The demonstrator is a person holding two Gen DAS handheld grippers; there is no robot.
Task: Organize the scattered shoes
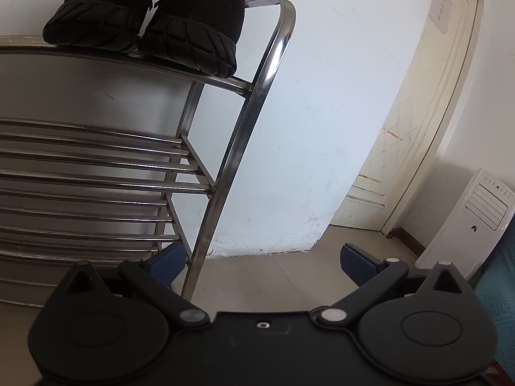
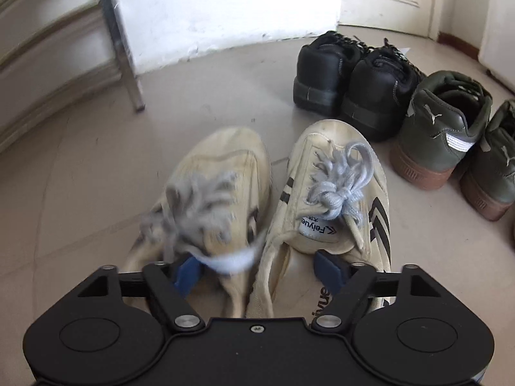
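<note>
Right now my right tool (image 2: 260, 268) points down over the cream canvas pair on the floor, its blue pads spread. One pad (image 2: 186, 273) sits inside the collar of the left cream shoe (image 2: 212, 193), against that shoe's white tongue; the other pad (image 2: 328, 270) sits in the opening of the right cream shoe (image 2: 338, 173), the one with the Feiyue label. The two inner collars lie between the pads, but I cannot tell whether the pads press on them. The left cream shoe is blurred, so its grey laces are hard to read; the right one is sharp, with grey laces tied in a knot and dark stripes on its side.

Beyond the cream pair, toward the wall, a black pair (image 2: 351, 80) stands heel toward me, and just beside it on the right a dark green pair (image 2: 447, 128) with brown soles.

My left tool (image 1: 262, 262) hangs wide open with nothing between its pads, floor tiles showing in the gap. Its left pad (image 1: 167, 262) is close to the front leg of the metal shoe rack (image 1: 225, 167). On the rack's top shelf, at the right-hand end, a black knit pair (image 1: 154, 22) sits with toes over the front rail.
</note>
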